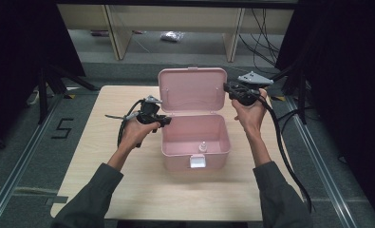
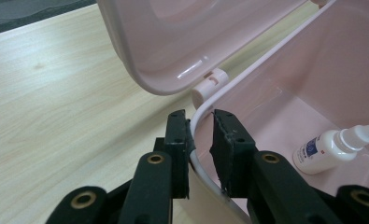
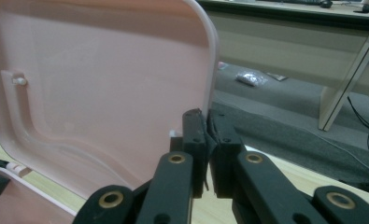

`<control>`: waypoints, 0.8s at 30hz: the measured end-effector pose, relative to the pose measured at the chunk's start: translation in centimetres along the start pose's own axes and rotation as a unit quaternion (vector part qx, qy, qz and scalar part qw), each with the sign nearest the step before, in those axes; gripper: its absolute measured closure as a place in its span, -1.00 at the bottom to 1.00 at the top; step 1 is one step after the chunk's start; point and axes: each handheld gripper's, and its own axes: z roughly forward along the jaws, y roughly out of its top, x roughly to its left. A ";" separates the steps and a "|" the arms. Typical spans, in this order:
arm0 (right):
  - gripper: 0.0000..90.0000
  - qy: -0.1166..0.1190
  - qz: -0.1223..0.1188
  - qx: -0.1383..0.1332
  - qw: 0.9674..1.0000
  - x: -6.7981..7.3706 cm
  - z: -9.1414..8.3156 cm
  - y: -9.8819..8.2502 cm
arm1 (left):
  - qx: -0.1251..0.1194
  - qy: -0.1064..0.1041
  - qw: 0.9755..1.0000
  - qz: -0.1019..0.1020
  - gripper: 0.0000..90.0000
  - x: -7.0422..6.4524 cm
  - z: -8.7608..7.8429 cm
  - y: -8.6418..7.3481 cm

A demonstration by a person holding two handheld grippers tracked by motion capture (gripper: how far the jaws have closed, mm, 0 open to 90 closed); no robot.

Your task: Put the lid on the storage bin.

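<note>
A pink plastic box (image 1: 175, 159) stands on the wooden table (image 1: 128, 190) with its lid (image 1: 192, 90) raised upright at the back. A small white dropper bottle (image 1: 202, 146) (image 2: 329, 148) lies inside on the box floor. My left gripper (image 1: 165, 121) (image 2: 202, 123) straddles the box's left rim (image 2: 266, 53). Its outer pad is against the wall, while a gap shows between the rim and the inner pad. My right gripper (image 1: 227, 88) (image 3: 206, 116) is shut on the lid's (image 3: 102, 84) right edge. A white hinge peg (image 2: 210, 86) joins lid and box.
A white latch (image 1: 197, 161) sits on the box's front wall. Beyond the table, wooden shelf legs stand on the grey floor with a plastic bag (image 1: 172, 36) and cables (image 1: 266, 33). A floor mark shaped like a 5 (image 1: 61, 128) lies left of the table.
</note>
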 end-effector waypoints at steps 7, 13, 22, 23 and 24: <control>0.96 0.003 0.002 -0.009 1.000 0.3 -0.8 -0.4 | -0.005 0.002 1.000 0.004 0.69 -0.1 0.1 -0.1; 0.96 0.005 0.001 -0.017 1.000 0.5 -1.5 -0.7 | -0.006 -0.002 1.000 0.001 0.69 0.0 0.3 0.0; 0.96 0.004 0.009 -0.029 1.000 0.6 -2.4 -1.3 | -0.017 -0.001 1.000 -0.001 0.66 0.2 0.6 0.2; 0.96 0.003 0.011 -0.031 0.999 0.7 -2.5 -1.4 | -0.019 -0.001 1.000 -0.002 0.65 0.2 0.6 0.1; 0.96 0.003 0.003 -0.032 0.999 0.6 -2.5 -1.4 | -0.024 -0.002 1.000 -0.008 0.65 0.2 0.6 0.1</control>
